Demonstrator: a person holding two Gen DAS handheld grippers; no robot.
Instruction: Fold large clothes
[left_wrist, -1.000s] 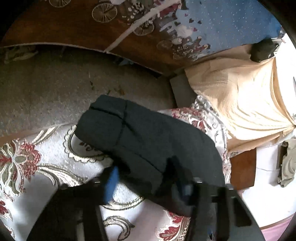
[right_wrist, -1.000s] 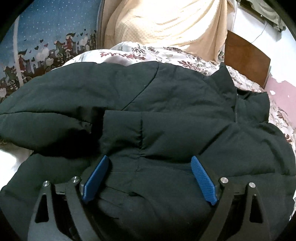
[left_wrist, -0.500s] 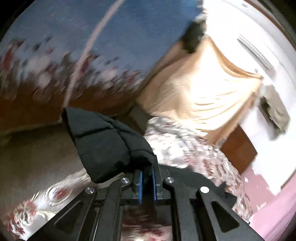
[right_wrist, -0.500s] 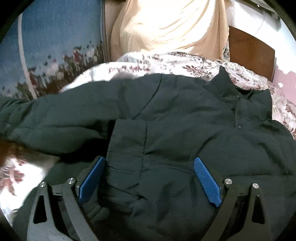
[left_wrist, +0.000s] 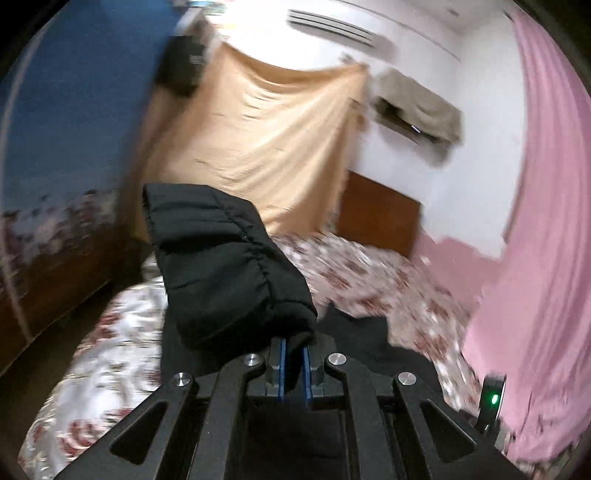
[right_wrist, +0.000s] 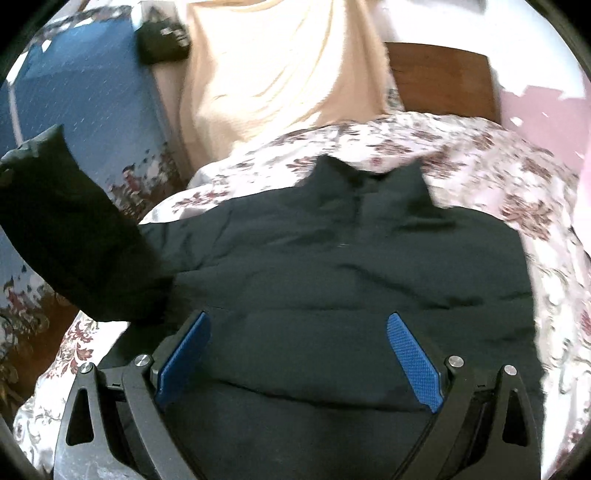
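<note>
A large black padded jacket (right_wrist: 351, 266) lies front up on a floral bedspread (right_wrist: 461, 162), collar toward the headboard. My left gripper (left_wrist: 294, 369) is shut on the jacket's sleeve (left_wrist: 225, 266) near the cuff and holds it lifted above the bed. The raised sleeve also shows at the left of the right wrist view (right_wrist: 66, 236). My right gripper (right_wrist: 299, 354) is open, its blue pads (right_wrist: 413, 365) spread just over the jacket's lower body, holding nothing.
A wooden headboard (right_wrist: 439, 81) and a beige hanging cloth (left_wrist: 266, 140) stand behind the bed. A blue patterned panel (right_wrist: 81, 96) is at the left and a pink curtain (left_wrist: 535, 236) at the right. The bedspread's left edge drops to the floor.
My left gripper closed on the sleeve and lifted it up off the bed, swinging toward the jacket's body. My right gripper stayed open over the jacket, shifting slightly toward the hem.
</note>
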